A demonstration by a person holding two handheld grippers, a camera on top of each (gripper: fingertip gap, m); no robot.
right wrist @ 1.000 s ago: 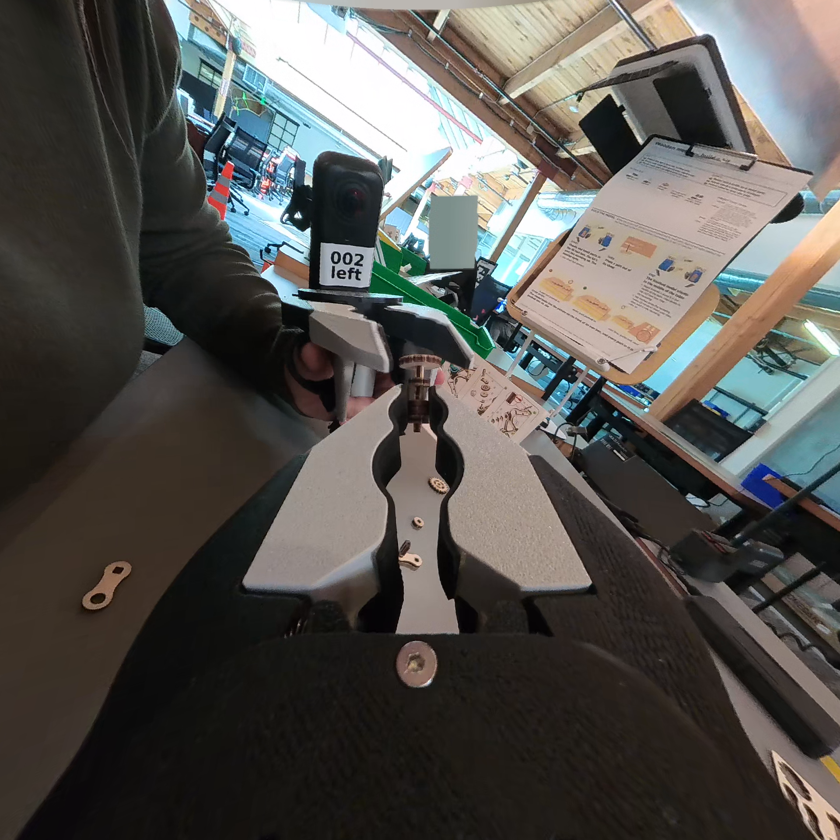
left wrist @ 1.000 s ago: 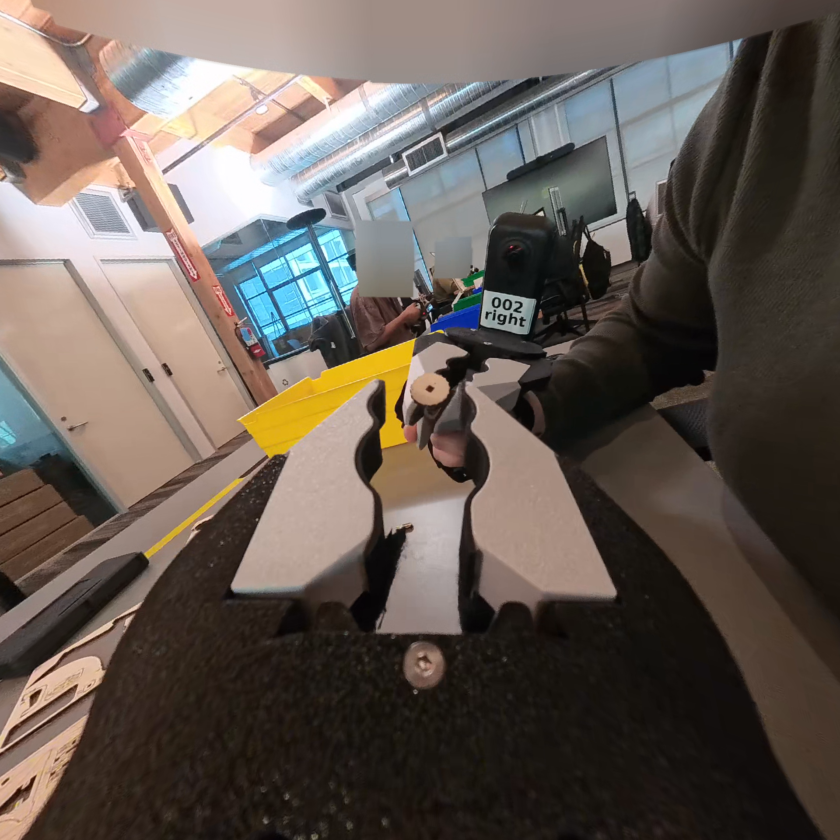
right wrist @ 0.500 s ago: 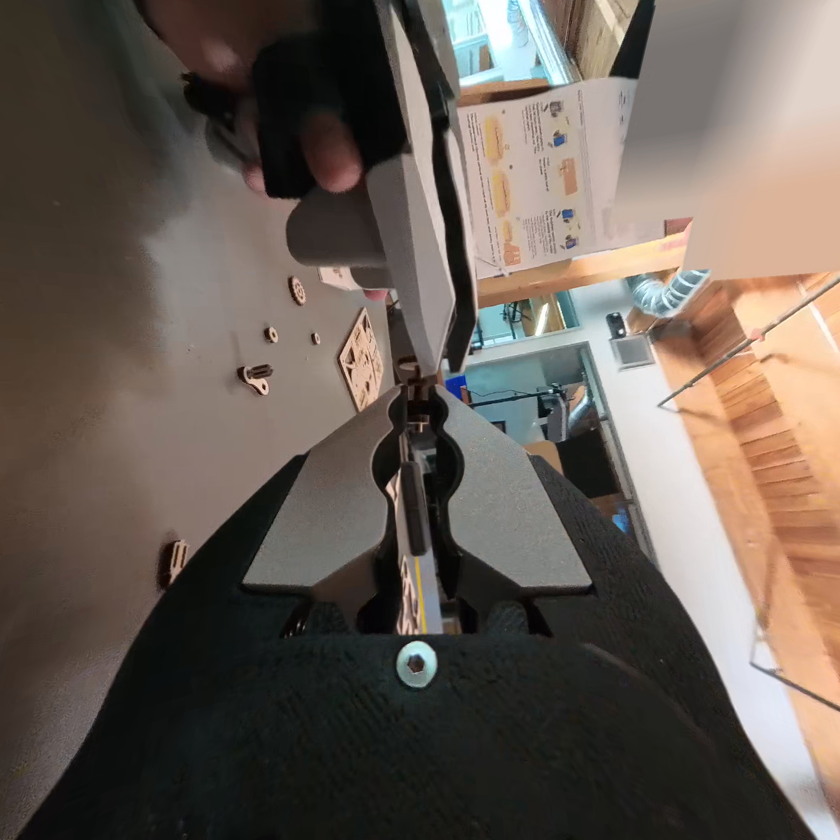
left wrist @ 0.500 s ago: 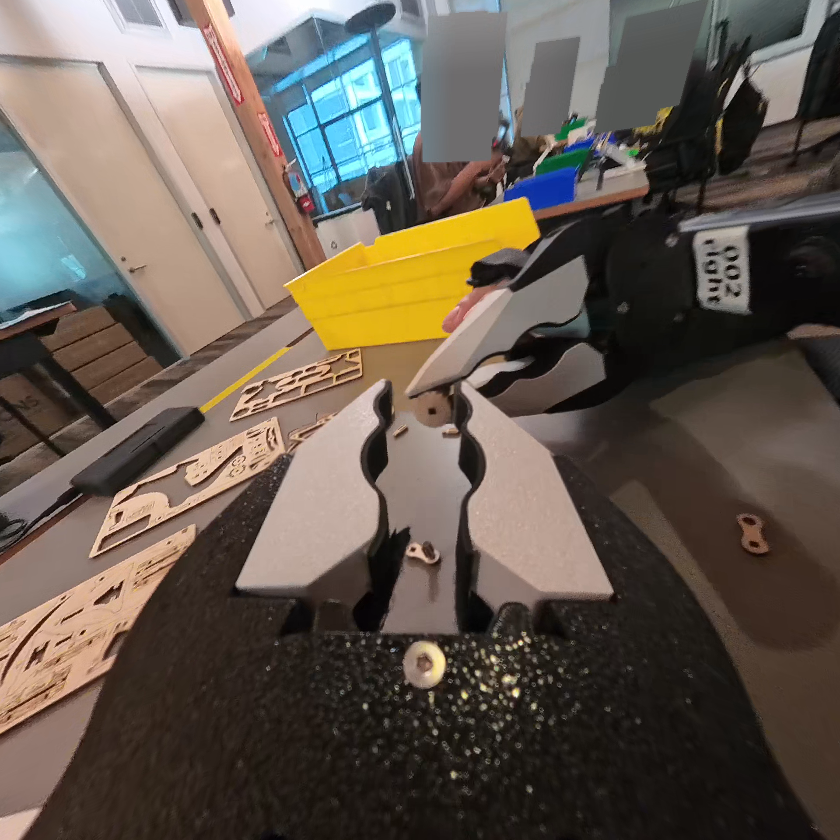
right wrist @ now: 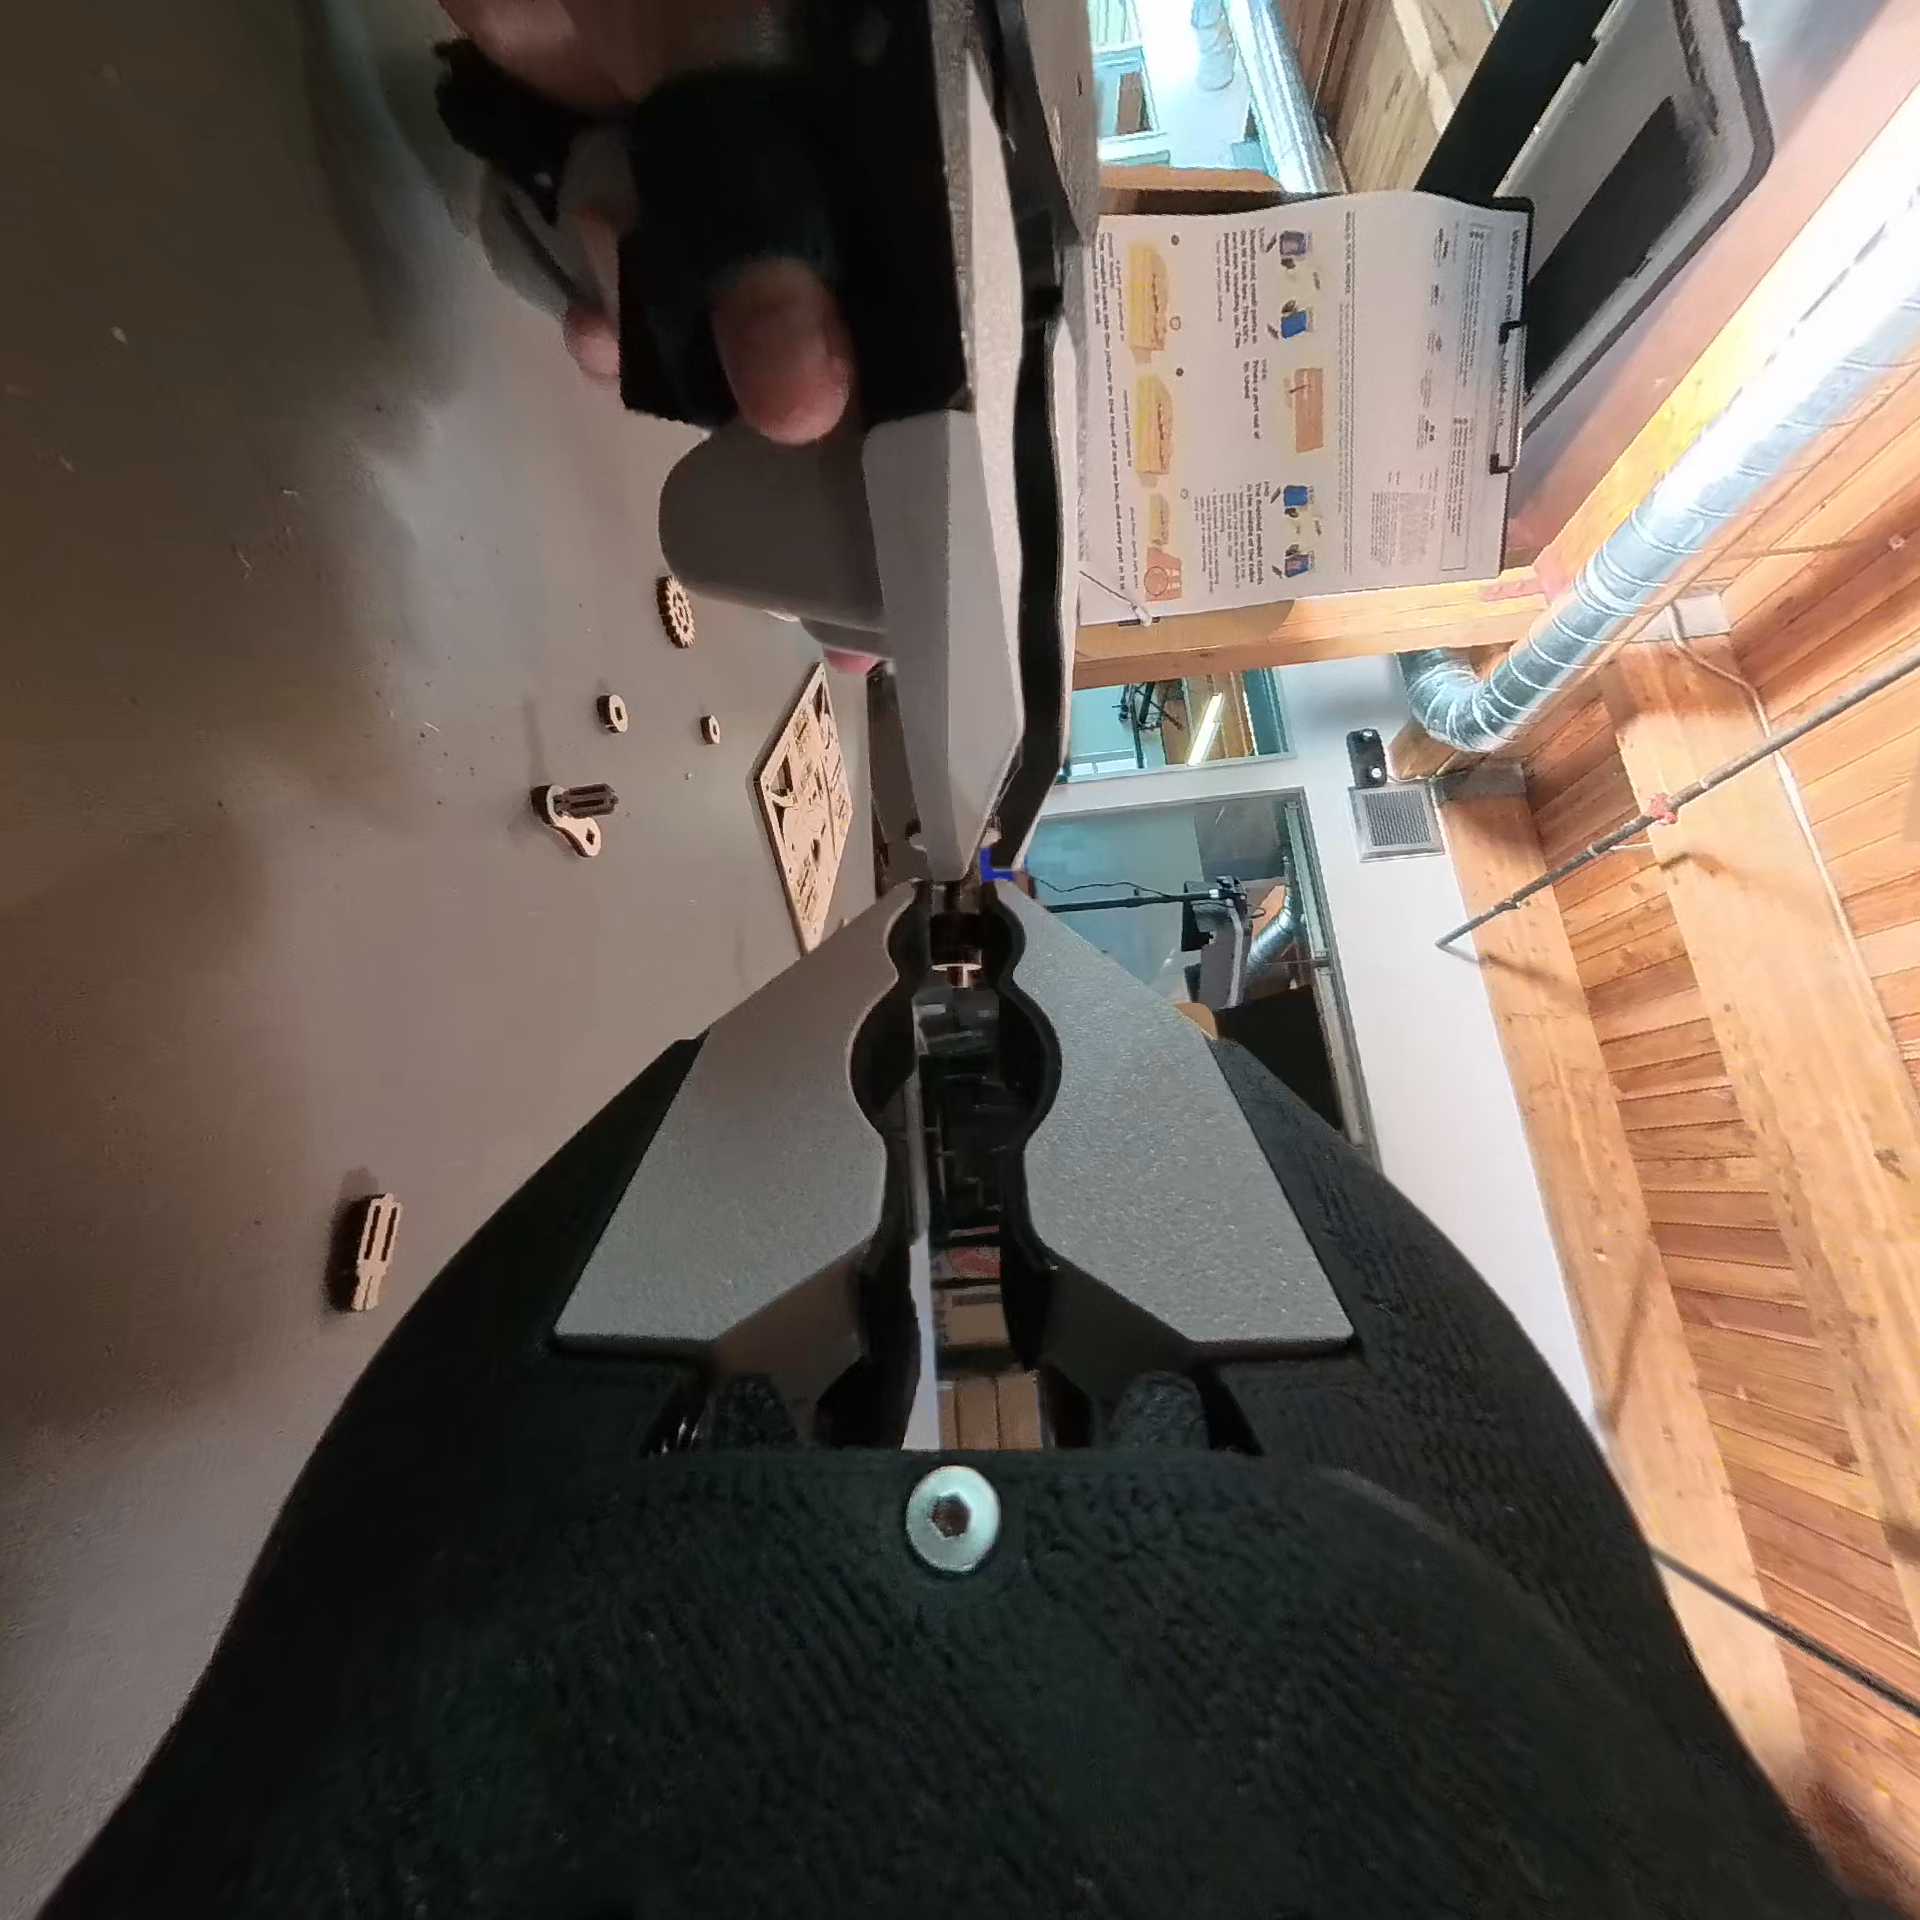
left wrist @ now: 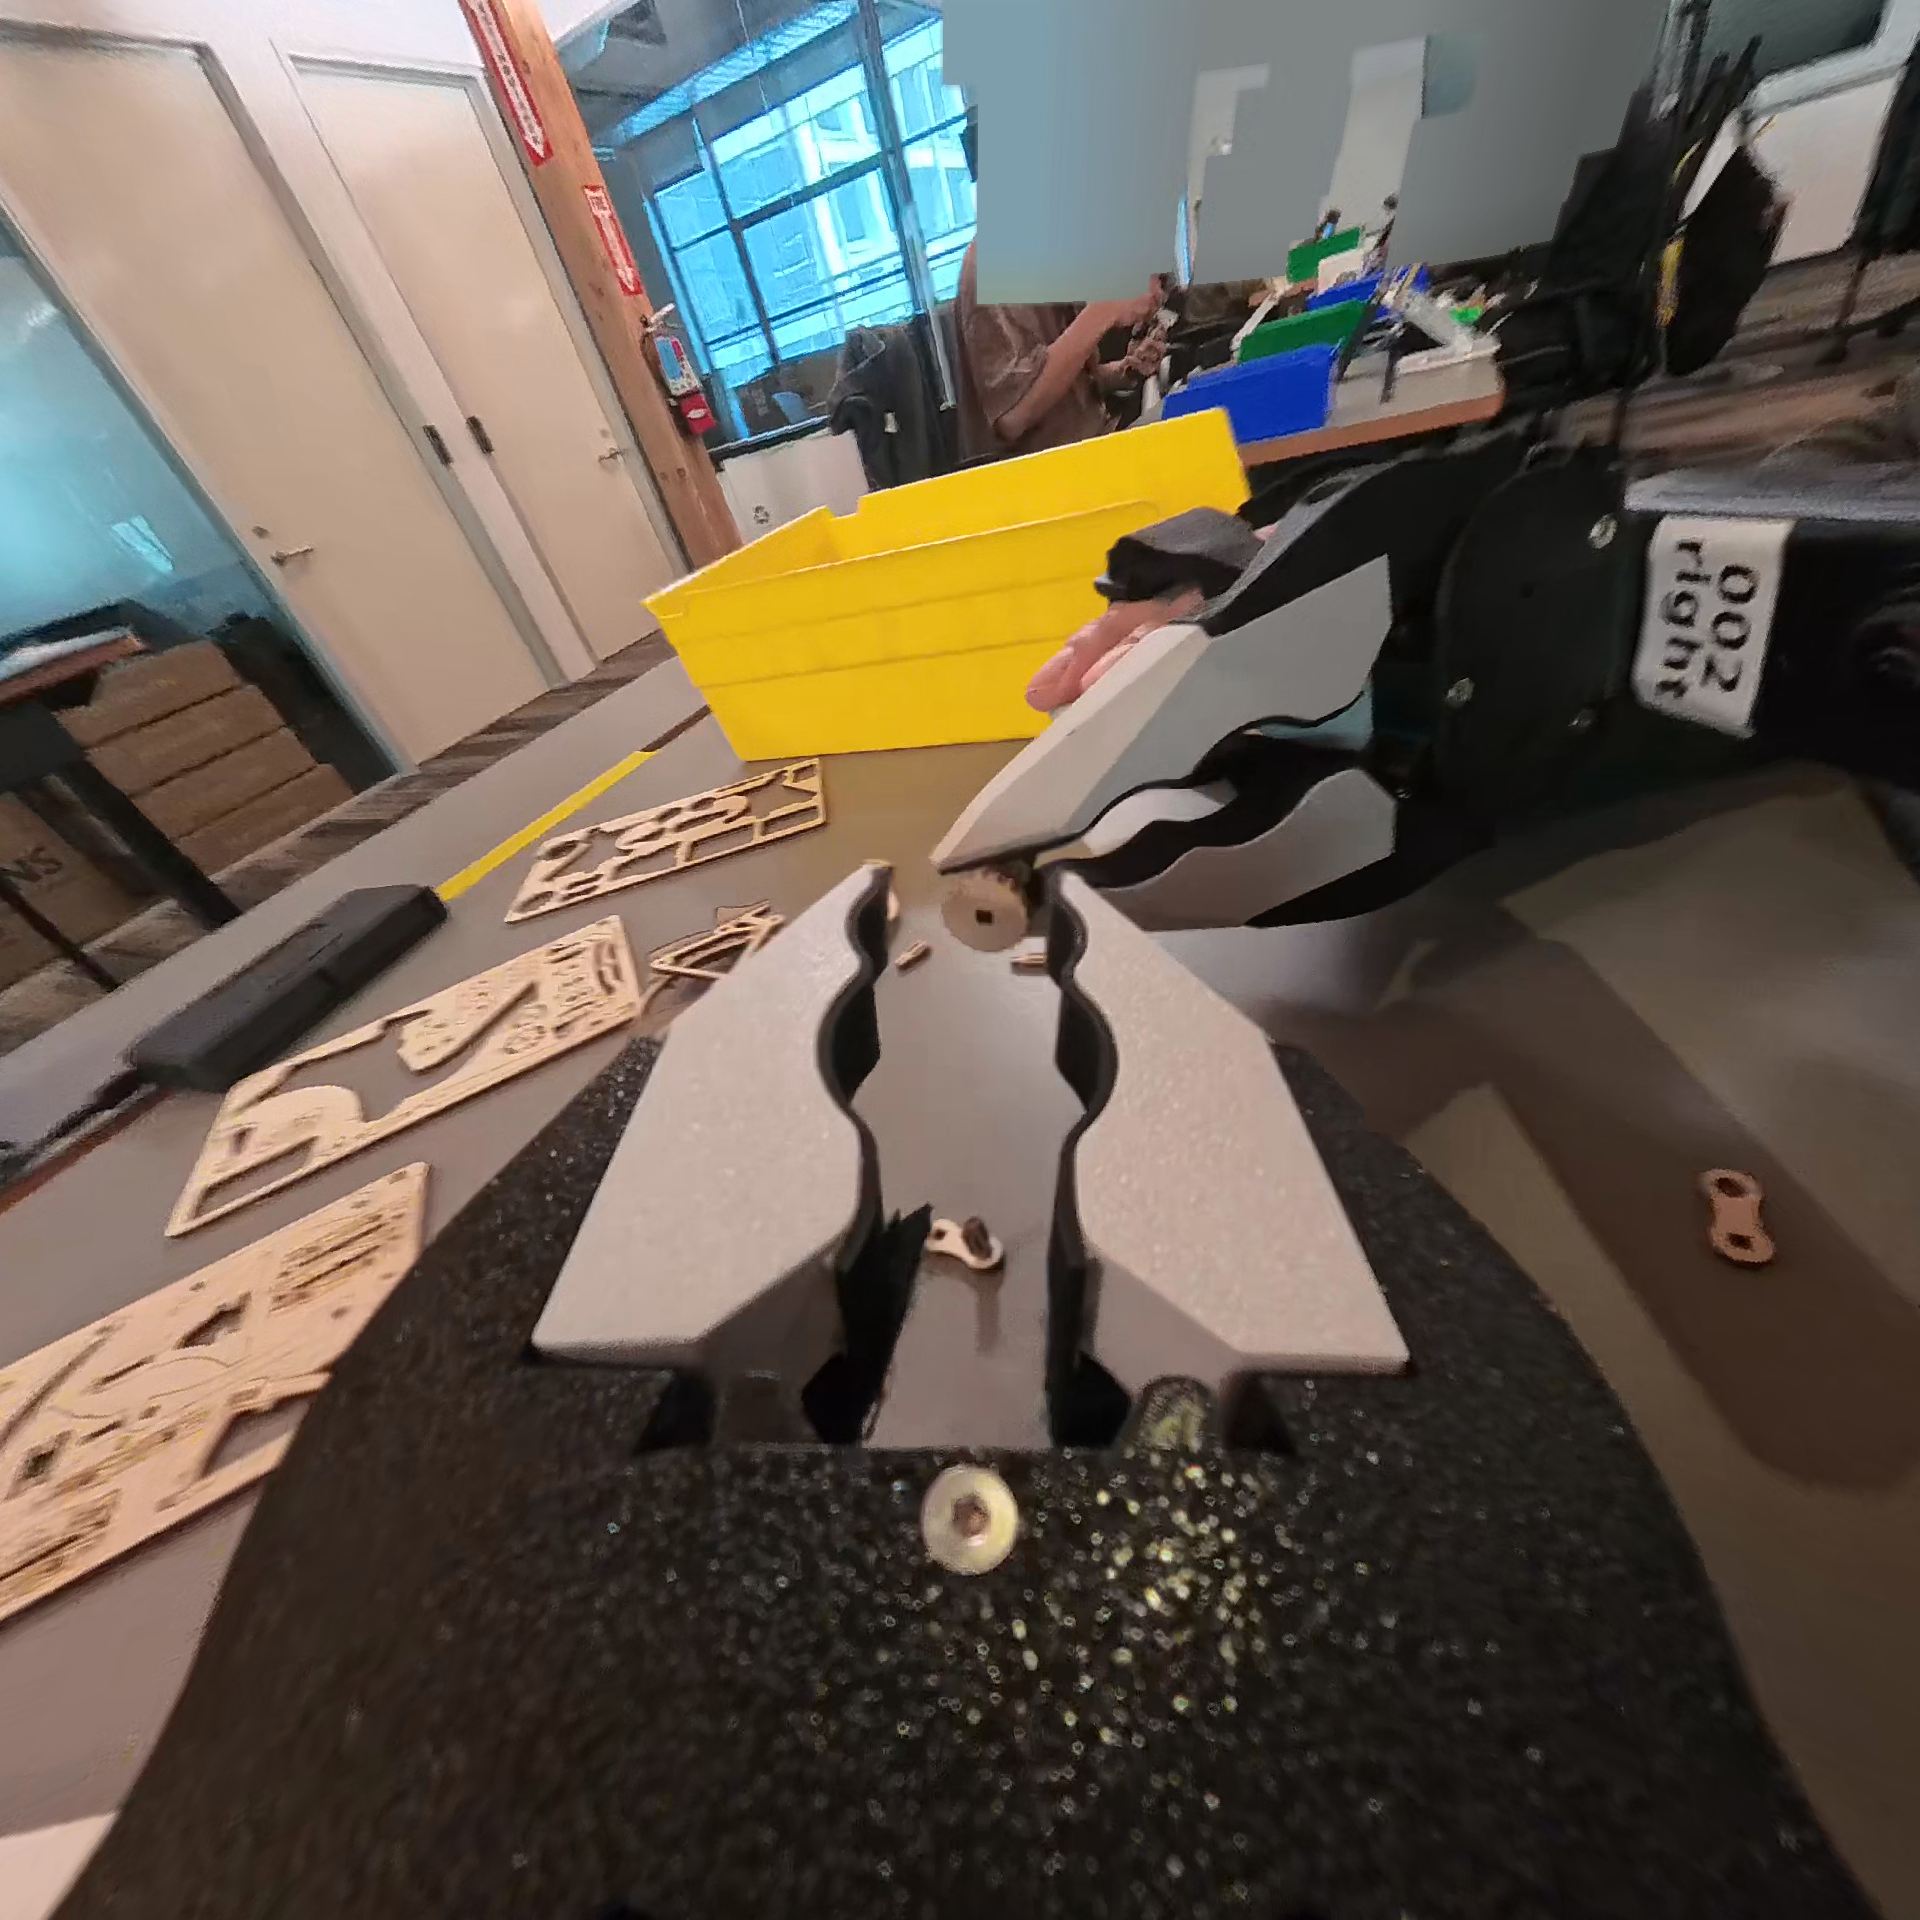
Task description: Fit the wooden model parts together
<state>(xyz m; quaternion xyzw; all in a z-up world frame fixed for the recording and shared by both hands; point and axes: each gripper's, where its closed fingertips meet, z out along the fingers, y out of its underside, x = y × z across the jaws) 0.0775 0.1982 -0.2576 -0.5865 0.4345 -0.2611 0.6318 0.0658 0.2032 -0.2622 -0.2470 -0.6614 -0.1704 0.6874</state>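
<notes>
The left gripper [left wrist: 971,914] is hovering low over the smooth grey table [left wrist: 1621,1091], its two matte grey, wavy-edged fingers [left wrist: 748,1122] spread apart with nothing between them. Just past their tips, the right gripper [left wrist: 992,868] is reaching in from the right, turned on its side, and its grey fingers are pinched together on a small wooden gear piece [left wrist: 985,911]: a pale, round, toothed cylinder with a square hole in its end face. In the right wrist view that same piece [right wrist: 954,940] is sitting clamped between the right gripper [right wrist: 954,914] tips, with the left gripper [right wrist: 956,821] meeting it tip to tip from above.

Loose parts are lying flat on the table: a figure-eight link [left wrist: 1735,1231] with two holes to the right, and a small lobed link [left wrist: 966,1244] seen in the gap between the left fingers. To the left, thin laser-cut plywood sheets [left wrist: 416,1049] with empty cut-outs are spread beside a black rectangular block [left wrist: 291,987]. A glossy yellow plastic bin [left wrist: 935,634] is standing behind them. The right wrist view is also showing a toothed gear [right wrist: 675,611], two tiny washers [right wrist: 613,713], a slotted block [right wrist: 366,1252] and a clipboard [right wrist: 1299,384] of printed instructions.
</notes>
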